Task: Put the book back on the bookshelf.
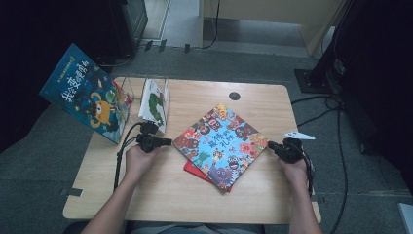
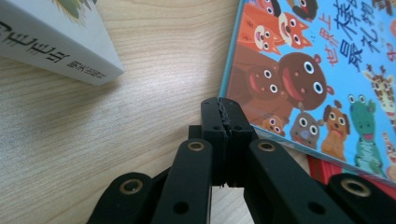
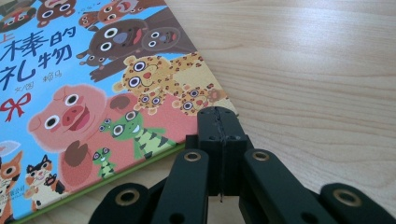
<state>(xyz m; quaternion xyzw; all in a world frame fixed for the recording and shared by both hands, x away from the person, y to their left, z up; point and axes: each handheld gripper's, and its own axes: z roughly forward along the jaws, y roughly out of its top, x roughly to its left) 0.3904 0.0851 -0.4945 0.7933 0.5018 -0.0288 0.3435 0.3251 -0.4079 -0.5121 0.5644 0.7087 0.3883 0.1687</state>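
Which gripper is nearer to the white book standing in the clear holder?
Left. The left gripper is just in front of the white book, beside its lower corner. The right gripper is far across the animal book, at its right corner.

High view: above the person's side, facing forward and down, whole table (image 1: 253,195) in frame. Left gripper view: low and close, facing along shut jaws at the left corner of the animal picture book (image 2: 317,60). Right gripper view: equally close, at its right corner. All three share that book.
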